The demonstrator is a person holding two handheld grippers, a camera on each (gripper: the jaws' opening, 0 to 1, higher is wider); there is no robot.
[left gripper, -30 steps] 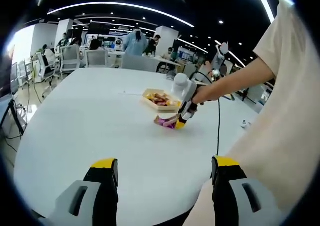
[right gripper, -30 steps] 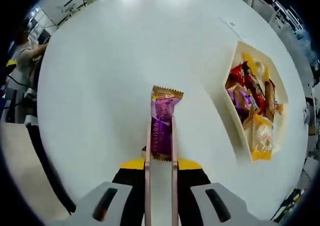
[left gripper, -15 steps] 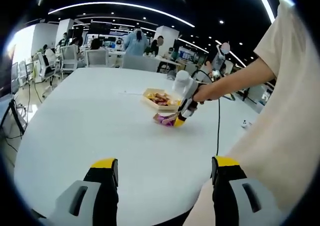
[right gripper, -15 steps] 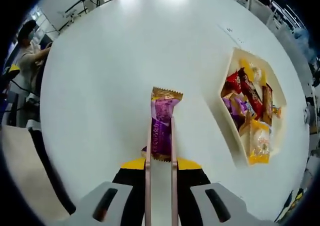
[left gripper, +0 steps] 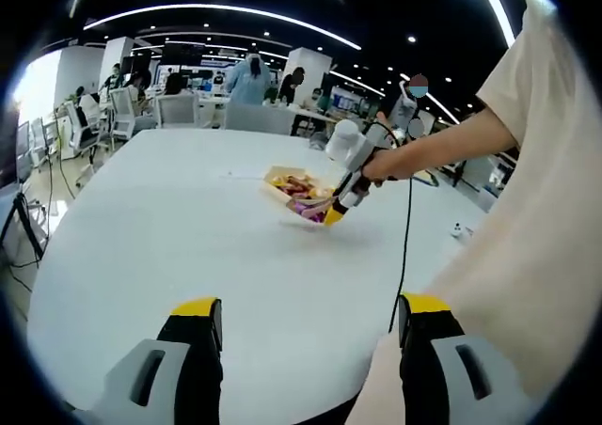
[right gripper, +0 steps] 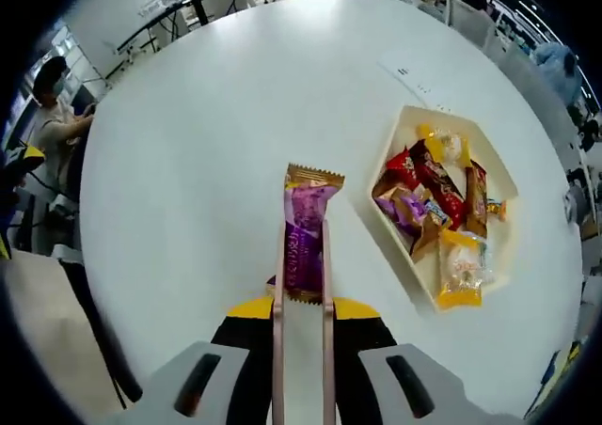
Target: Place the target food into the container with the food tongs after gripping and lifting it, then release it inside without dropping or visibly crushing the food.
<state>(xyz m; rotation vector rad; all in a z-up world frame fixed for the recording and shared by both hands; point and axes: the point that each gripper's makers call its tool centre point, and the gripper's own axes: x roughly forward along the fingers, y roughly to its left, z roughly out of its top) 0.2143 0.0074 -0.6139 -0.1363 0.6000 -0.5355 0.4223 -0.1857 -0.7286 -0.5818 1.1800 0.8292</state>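
Observation:
A purple snack packet (right gripper: 304,235) with a gold top edge is pinched between the two arms of pink food tongs (right gripper: 301,340). My right gripper (right gripper: 301,305) is shut on the tongs and holds them above the white table. The cream container (right gripper: 499,246) with several wrapped snacks lies to the right of the packet. In the left gripper view the right gripper (left gripper: 335,207) hangs over the table beside the container (left gripper: 278,177), the packet (left gripper: 312,209) at the tongs' tip. My left gripper (left gripper: 306,326) is open near the table's front edge, nothing between its jaws.
The round white table (left gripper: 160,218) spreads wide to the left. A person's arm and pale shirt (left gripper: 536,209) fill the right side. Chairs, desks and people stand in the office behind. A black cable (left gripper: 406,246) hangs from the right gripper.
The right gripper has risen with the tongs and packet and moved towards the container. The container now sits lower and more fully in the right gripper view. The left gripper stays still.

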